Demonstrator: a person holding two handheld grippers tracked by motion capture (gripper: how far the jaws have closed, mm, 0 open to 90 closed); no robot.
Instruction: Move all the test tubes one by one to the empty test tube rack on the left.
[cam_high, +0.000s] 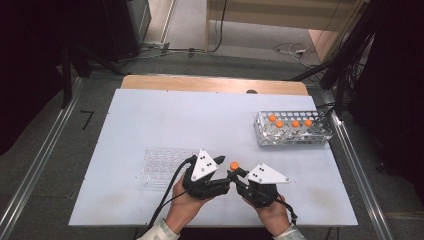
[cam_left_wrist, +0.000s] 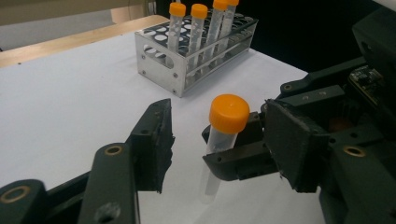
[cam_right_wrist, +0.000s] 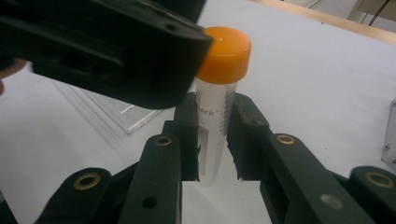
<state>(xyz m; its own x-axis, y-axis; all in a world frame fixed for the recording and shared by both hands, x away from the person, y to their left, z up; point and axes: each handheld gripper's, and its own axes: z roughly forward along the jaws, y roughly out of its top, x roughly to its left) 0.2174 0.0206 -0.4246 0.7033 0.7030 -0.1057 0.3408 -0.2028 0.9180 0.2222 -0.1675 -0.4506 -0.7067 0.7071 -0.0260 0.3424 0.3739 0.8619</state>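
A clear tube with an orange cap (cam_high: 234, 165) (cam_left_wrist: 229, 114) (cam_right_wrist: 224, 56) stands upright just above the white table, near its front edge. My right gripper (cam_high: 236, 175) (cam_right_wrist: 215, 107) is shut on the tube's body below the cap. My left gripper (cam_high: 226, 184) (cam_left_wrist: 218, 122) comes in from the left, its jaws on either side of the tube and of the right gripper's jaws. In the left gripper view a gap shows between its left pad (cam_left_wrist: 159, 135) and the tube, so it stands open. One left jaw overlaps the cap's edge in the right gripper view.
A metal rack (cam_high: 292, 136) (cam_left_wrist: 159, 60) with several orange-capped tubes stands at the right rear. A clear plastic tray (cam_high: 162, 166) (cam_right_wrist: 116, 109) lies flat left of my hands. The white table (cam_high: 175, 120) stretches beyond them to a wooden far edge.
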